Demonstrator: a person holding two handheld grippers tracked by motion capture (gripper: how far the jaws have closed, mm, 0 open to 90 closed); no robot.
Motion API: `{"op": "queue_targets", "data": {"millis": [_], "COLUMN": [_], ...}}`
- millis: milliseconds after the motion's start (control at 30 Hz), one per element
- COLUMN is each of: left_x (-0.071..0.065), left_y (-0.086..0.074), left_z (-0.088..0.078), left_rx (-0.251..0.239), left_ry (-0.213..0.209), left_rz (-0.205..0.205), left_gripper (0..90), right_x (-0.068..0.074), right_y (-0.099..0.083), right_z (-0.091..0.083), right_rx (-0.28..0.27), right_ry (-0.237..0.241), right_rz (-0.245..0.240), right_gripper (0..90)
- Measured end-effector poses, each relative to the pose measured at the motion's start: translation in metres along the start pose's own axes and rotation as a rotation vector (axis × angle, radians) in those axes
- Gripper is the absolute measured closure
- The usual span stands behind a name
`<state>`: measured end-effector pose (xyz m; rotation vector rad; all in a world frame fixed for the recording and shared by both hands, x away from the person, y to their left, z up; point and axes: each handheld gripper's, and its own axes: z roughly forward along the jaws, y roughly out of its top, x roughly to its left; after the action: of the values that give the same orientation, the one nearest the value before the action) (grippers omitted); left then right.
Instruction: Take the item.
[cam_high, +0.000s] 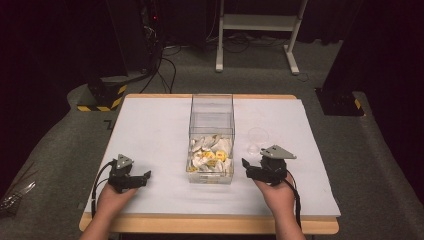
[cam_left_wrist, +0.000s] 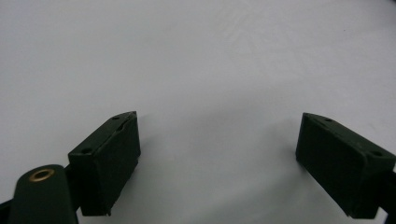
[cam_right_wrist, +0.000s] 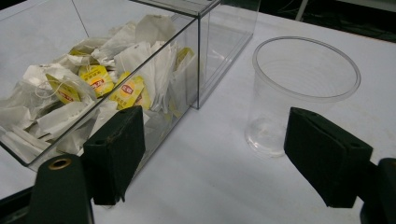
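Cup base behind right claw, box cropped

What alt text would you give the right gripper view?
The right gripper, jaws open, points at a white table between a clear box of tea bags and an empty clear plastic cup standing upright.

Two black jaws of the right gripper stand wide apart above a white table, with nothing between them. Beyond the left jaw sits a clear plastic box heaped with paper tea bags, several bearing yellow tags. Just beside the box, past the right jaw, an empty clear plastic cup stands upright.
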<state>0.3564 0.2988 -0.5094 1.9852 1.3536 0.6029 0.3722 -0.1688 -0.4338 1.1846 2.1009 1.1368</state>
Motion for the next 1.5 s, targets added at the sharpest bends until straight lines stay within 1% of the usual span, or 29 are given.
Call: {"op": "queue_targets", "data": {"millis": [100, 167, 267, 433, 500, 533, 600, 800, 900, 1000, 1033, 1100, 1133, 1233, 1267, 1400, 1433, 1500], "left_x": [0.0, 0.0, 0.0, 0.0, 0.0, 0.0, 0.0, 0.0, 0.0, 0.0, 0.0, 0.0, 0.0, 0.0, 0.0, 0.0, 0.0, 0.0], "left_y": [0.0, 0.0, 0.0, 0.0, 0.0, 0.0, 0.0, 0.0, 0.0, 0.0, 0.0, 0.0, 0.0, 0.0, 0.0, 0.0, 0.0, 0.0], "left_z": [0.0, 0.0, 0.0, 0.0, 0.0, 0.0, 0.0, 0.0, 0.0, 0.0, 0.0, 0.0, 0.0, 0.0, 0.0, 0.0, 0.0, 0.0], "left_rx": [-0.001, -0.001, -0.001, -0.001, -0.001, -0.001, -0.001, -0.001, -0.001, -0.001, -0.001, -0.001, -0.001, -0.002, -0.002, -0.001, -0.001, -0.001], "left_ry": [0.001, 0.001, 0.001, 0.002, 0.002, 0.001, 0.002, 0.002, 0.002, 0.001, 0.001, 0.002, 0.001, 0.002, 0.001, 0.001, 0.001, 0.001], "left_rz": [0.0, 0.0, 0.0, 0.0, 0.0, 0.0, 0.0, 0.0, 0.001, 0.0, 0.001, -0.001, 0.0, 0.0, 0.001, 0.001, 0.0, 0.0], "left_gripper": [13.9, 13.9, 13.9, 13.9, 13.9, 13.9, 13.9, 13.9, 13.9, 14.0, 13.9, 13.9, 14.0, 13.9, 13.9, 13.9, 13.9, 13.9], "right_x": [0.001, 0.001, 0.002, 0.005, 0.006, 0.008, 0.009, 0.019, 0.022, 0.027, 0.031, 0.033, 0.037, 0.04, 0.044, 0.048, 0.053, 0.054], "right_y": [0.002, 0.003, 0.005, 0.01, 0.011, 0.013, 0.015, 0.024, 0.026, 0.028, 0.029, 0.029, 0.03, 0.031, 0.032, 0.033, 0.034, 0.034], "right_z": [0.001, 0.001, 0.0, -0.003, -0.003, -0.003, -0.003, -0.004, -0.003, -0.001, 0.0, 0.001, 0.003, 0.005, 0.007, 0.01, 0.013, 0.014], "right_rx": [-0.001, -0.004, -0.001, -0.02, -0.019, -0.024, -0.028, -0.054, -0.058, -0.061, -0.06, -0.061, -0.059, -0.057, -0.05, -0.045, -0.041, -0.039], "right_ry": [0.003, 0.004, 0.002, 0.009, 0.011, 0.016, 0.019, 0.046, 0.053, 0.073, 0.082, 0.084, 0.098, 0.107, 0.12, 0.137, 0.151, 0.155], "right_rz": [-0.001, -0.013, -0.016, -0.025, -0.025, -0.038, -0.036, -0.063, -0.068, -0.078, -0.085, -0.085, -0.096, -0.097, -0.1, -0.108, -0.116, -0.118], "right_gripper": [21.3, 22.2, 22.2, 22.5, 22.5, 22.5, 22.5, 22.7, 22.7, 22.7, 22.7, 22.8, 23.1, 23.7, 24.6, 25.4, 25.5, 25.6]}}
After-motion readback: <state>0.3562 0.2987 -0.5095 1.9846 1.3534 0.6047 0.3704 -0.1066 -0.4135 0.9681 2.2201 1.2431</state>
